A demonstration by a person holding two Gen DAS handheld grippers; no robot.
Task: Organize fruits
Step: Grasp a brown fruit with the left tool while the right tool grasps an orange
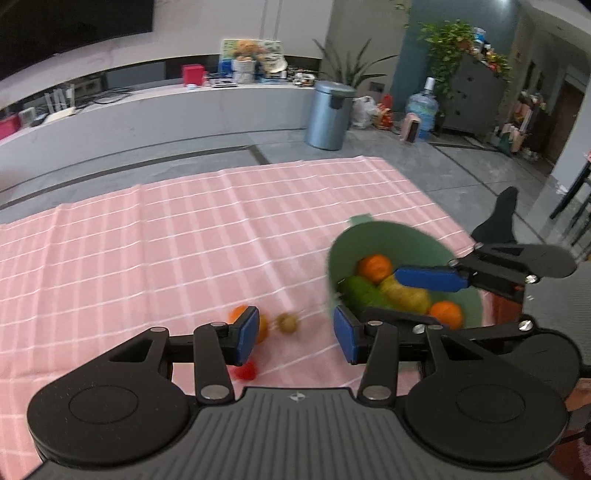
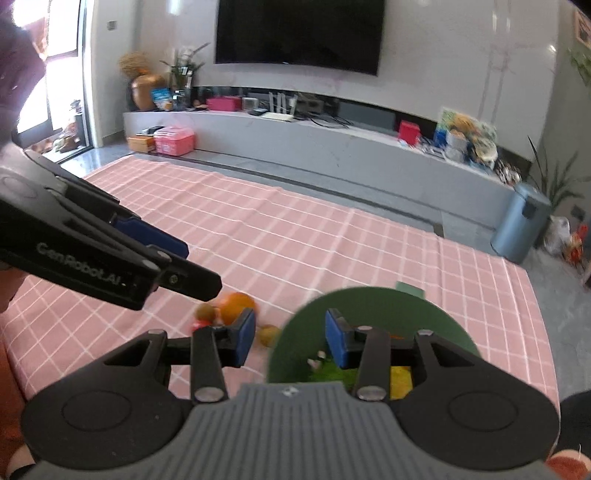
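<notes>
On pink checked cloth, from left: loose orange, small brown fruit and red fruit beneath left gripper, jaws apart, empty; green bowl farther right, holding oranges and green and yellow fruit; right gripper above it, released, empty. Risk: round fruit rolling away if nudged off-centre. Legible on left gripper: "GenRobot.AI".

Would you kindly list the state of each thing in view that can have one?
left gripper: open, nothing between its pads
right gripper: open, empty, over the bowl's rim
green bowl: upright, holds several fruits
orange on cloth: loose, outside the bowl
kiwi on cloth: loose, outside the bowl
bin: lid shut
television: screen dark
</notes>
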